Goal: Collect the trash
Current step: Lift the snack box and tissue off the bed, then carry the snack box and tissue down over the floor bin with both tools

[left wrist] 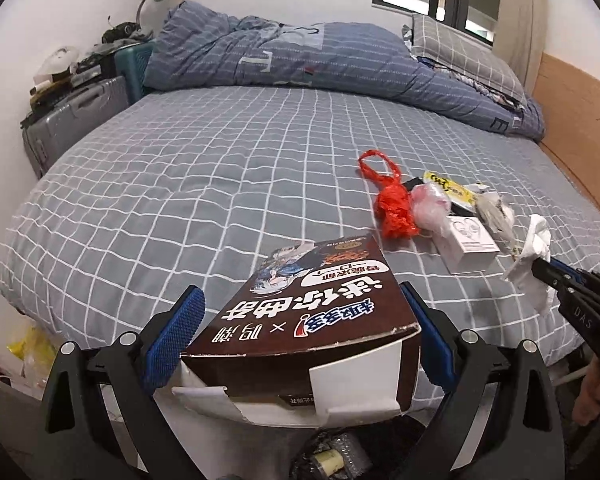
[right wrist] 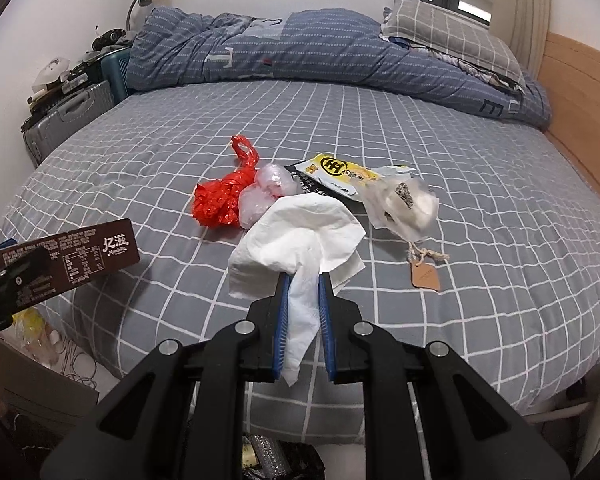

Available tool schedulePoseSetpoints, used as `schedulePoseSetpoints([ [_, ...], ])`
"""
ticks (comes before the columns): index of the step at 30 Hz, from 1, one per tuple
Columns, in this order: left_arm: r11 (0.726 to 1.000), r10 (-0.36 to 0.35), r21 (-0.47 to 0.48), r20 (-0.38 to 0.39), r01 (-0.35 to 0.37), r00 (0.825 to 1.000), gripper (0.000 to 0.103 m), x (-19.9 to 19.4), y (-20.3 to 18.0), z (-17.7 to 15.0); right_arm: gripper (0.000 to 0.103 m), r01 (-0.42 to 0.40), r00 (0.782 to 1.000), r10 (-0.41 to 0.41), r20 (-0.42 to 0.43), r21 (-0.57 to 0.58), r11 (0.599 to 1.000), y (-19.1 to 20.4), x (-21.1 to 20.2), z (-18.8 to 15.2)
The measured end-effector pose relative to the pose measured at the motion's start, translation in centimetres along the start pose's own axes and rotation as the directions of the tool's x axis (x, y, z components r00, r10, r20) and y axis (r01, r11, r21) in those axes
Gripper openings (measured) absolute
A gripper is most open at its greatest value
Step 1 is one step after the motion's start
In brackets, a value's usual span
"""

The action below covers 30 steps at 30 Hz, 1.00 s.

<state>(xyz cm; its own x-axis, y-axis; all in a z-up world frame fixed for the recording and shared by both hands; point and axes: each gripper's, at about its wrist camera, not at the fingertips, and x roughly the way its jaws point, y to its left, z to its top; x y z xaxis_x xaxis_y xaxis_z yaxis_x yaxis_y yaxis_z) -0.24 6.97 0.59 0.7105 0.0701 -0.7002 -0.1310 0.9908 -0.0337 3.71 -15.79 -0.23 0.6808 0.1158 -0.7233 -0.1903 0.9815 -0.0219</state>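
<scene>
In the left wrist view my left gripper [left wrist: 300,294] is shut on a brown snack box [left wrist: 320,312], which it holds over the near edge of the bed. The right gripper [right wrist: 303,280] is shut on a crumpled white tissue [right wrist: 300,232] lifted off the sheet; from the left it shows at the right edge [left wrist: 540,266]. On the grey checked bedsheet [right wrist: 480,240] lie a red plastic bag [right wrist: 220,200], a clear bag [right wrist: 268,192], a yellow snack wrapper [right wrist: 340,172], a crumpled clear wrapper [right wrist: 404,204], a brown tag [right wrist: 424,276] and a small white box [left wrist: 472,244].
A blue striped quilt [right wrist: 300,52] and a pillow [right wrist: 452,36] lie along the far side of the bed. A wooden headboard [right wrist: 580,92] stands on the right and a grey suitcase [right wrist: 68,120] on the left. A dark bag with rubbish [right wrist: 276,460] sits below the grippers.
</scene>
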Motion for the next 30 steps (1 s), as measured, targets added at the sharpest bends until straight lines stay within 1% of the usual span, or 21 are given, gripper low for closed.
schedulePoseSetpoints([
  [3, 1.000, -0.026, 0.003, 0.011, 0.026, 1.000, 0.093, -0.6, -0.7, 0.0, 0.014, -0.002, 1.000, 0.002, -0.001, 0.010, 1.000, -0.3, -0.6, -0.4],
  [8, 0.999, -0.037, 0.026, 0.044, 0.036, 0.998, 0.092, -2.1, -1.9, 0.4, 0.014, -0.004, 1.000, 0.004, 0.002, 0.015, 1.000, -0.8, -1.7, -1.0],
  [15, 0.998, -0.066, 0.023, 0.037, 0.065, 0.997, 0.092, -2.7, -2.9, 0.6, 0.014, -0.004, 1.000, 0.003, 0.003, 0.015, 1.000, -1.1, -2.5, -1.5],
  [20, 0.996, -0.086, 0.039, 0.038, 0.084, 0.996, 0.092, -3.4, -4.0, 0.4, 0.014, -0.005, 1.000, 0.005, 0.004, 0.015, 1.000, -1.2, -3.3, -1.8],
  [30, 0.994, -0.102, 0.045, 0.039, 0.100, 0.994, 0.092, -5.5, -4.6, -1.1, 0.014, -0.012, 1.000, 0.012, 0.001, 0.019, 1.000, -1.4, -5.1, -3.4],
])
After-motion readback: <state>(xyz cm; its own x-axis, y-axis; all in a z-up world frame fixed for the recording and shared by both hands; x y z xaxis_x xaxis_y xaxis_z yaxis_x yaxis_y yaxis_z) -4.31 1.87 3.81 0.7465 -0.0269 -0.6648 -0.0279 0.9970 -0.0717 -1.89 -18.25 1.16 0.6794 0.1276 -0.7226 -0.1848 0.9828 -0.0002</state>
